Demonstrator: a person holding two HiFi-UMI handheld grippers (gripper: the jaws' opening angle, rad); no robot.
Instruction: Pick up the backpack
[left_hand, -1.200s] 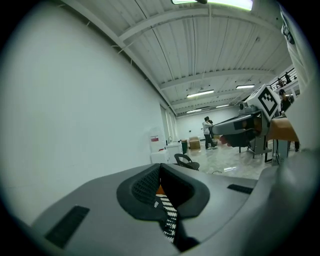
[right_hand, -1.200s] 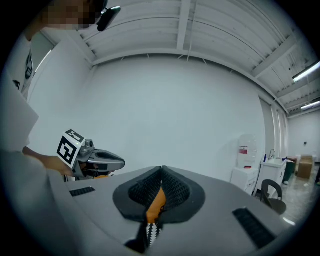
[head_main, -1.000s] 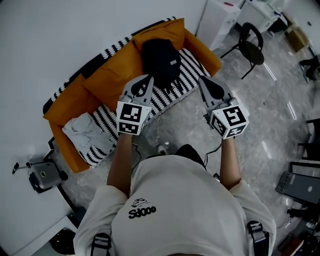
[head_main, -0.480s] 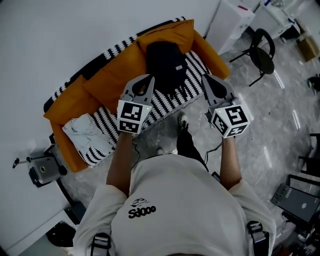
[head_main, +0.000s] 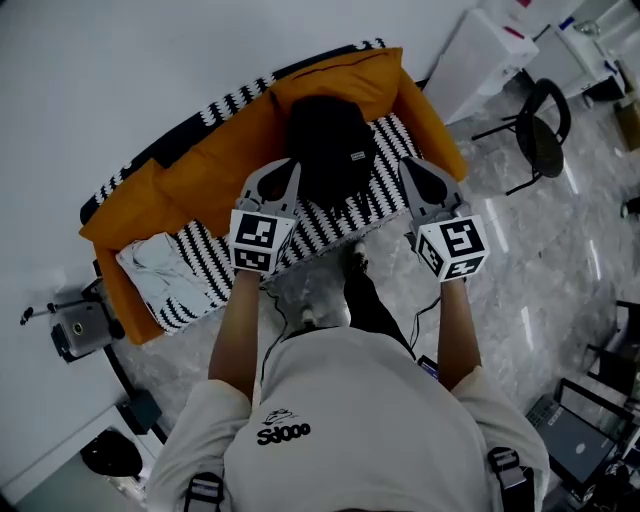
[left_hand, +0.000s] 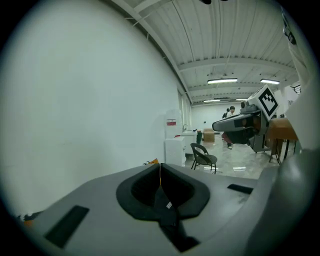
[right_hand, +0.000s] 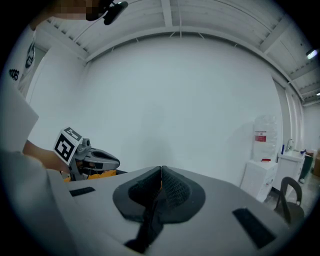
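Observation:
A black backpack (head_main: 330, 148) leans upright against the orange back cushion of a sofa (head_main: 215, 160), on its black-and-white striped seat. In the head view my left gripper (head_main: 291, 165) hangs just left of the backpack and my right gripper (head_main: 407, 164) just right of it, both above the sofa's front edge. Both are shut with nothing between the jaws. In the left gripper view the left gripper (left_hand: 160, 167) has its jaws pressed together, and the right gripper (left_hand: 235, 125) shows across the room. The right gripper view shows the right gripper (right_hand: 161, 172) closed too, facing a bare white wall.
A crumpled white cloth (head_main: 160, 265) lies on the sofa's left end. A black chair (head_main: 540, 135) and a white cabinet (head_main: 490, 55) stand to the right on the marble floor. A small machine (head_main: 75, 325) sits on the floor at left. My legs stand before the sofa.
I have stepped closer to the sofa. Both grippers moved forward and down, from short of the seat's front edge to either side of the backpack. Both stayed shut.

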